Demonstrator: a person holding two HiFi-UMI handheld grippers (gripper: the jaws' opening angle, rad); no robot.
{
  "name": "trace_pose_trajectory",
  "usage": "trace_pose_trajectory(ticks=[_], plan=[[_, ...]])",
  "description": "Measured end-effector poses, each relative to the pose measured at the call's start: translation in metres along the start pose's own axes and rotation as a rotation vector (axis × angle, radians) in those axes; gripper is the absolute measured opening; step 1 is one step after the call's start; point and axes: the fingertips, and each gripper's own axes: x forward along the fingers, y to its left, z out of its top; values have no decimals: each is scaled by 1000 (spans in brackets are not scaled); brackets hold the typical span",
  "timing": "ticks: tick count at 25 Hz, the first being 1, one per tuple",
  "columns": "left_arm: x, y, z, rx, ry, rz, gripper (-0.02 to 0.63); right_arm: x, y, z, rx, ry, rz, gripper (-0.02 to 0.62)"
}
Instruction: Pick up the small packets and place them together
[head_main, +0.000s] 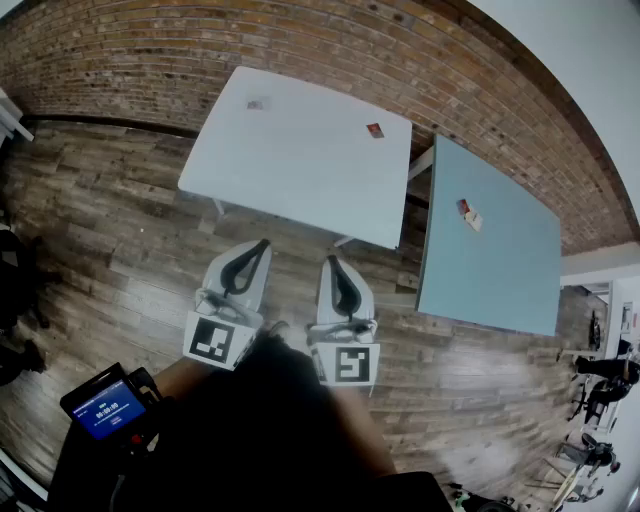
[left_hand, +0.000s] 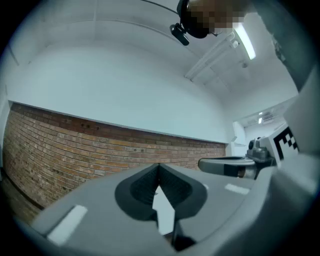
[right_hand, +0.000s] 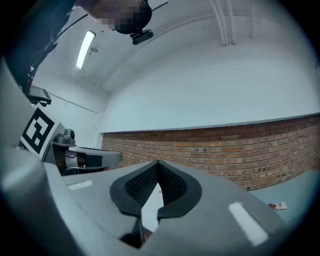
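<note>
No packet (head_main: 375, 130) lifted yet — left gripper (head_main: 262, 245) and right gripper (head_main: 332, 262) both have jaws closed, empty. Next: open 1, reach a packet on the worktop (head_main: 300, 175).

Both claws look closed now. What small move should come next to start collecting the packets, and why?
Probably bring the right claw forward toward the red packet on the white table. Both it and the left claw are shut, empty and held over the floor, short of that table, so no packet can be gripped yet.
</note>
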Motion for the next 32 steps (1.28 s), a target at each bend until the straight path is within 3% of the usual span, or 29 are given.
trace_pose_trajectory(ticks=[18,32], plan=[[5,3,0,22,0,56,0,-8,-24,-12,25,40,-19,3],[16,-17,-16,43,22,155,0,-14,-59,-45,83,62,58,3]])
